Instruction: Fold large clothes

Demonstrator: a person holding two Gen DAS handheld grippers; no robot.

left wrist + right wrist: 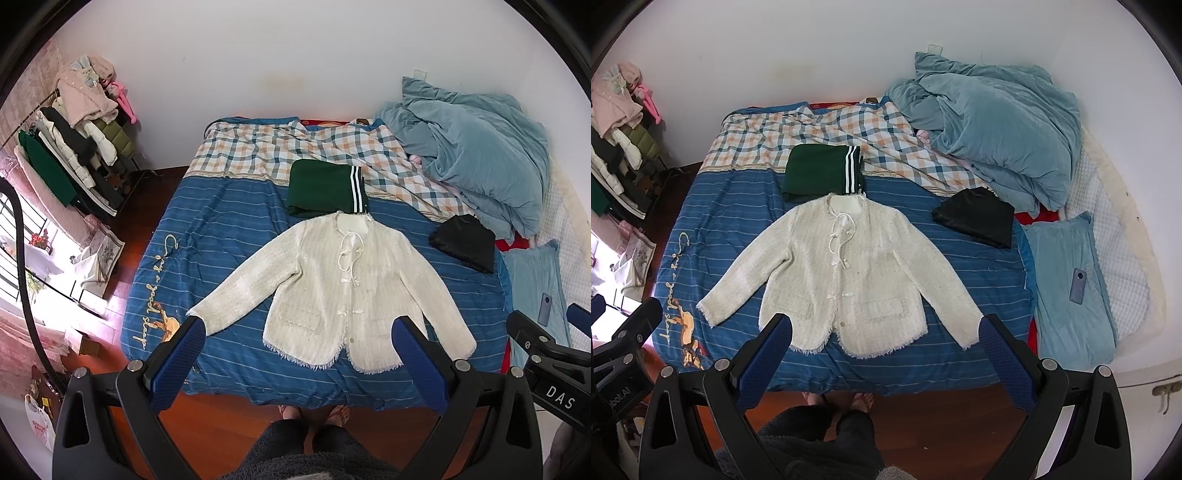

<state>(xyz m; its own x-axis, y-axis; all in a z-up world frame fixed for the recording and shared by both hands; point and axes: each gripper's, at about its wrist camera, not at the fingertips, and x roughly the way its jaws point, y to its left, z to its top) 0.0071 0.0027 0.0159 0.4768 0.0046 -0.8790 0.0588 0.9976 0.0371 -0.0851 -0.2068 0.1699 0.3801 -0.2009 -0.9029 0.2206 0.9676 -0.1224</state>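
On my bed (979, 266), the white jacket (846, 273) lies flat, sleeves spread, not yet folded. Just beyond its collar sits a folded green garment (816, 173); a folded black one (979, 218) lies to its right. Both my left tongs (299, 354) and right tongs (886, 350) gape wide, empty, hovering above the jacket's hem.

Cream tweed jacket (343, 291) flat, sleeves spread
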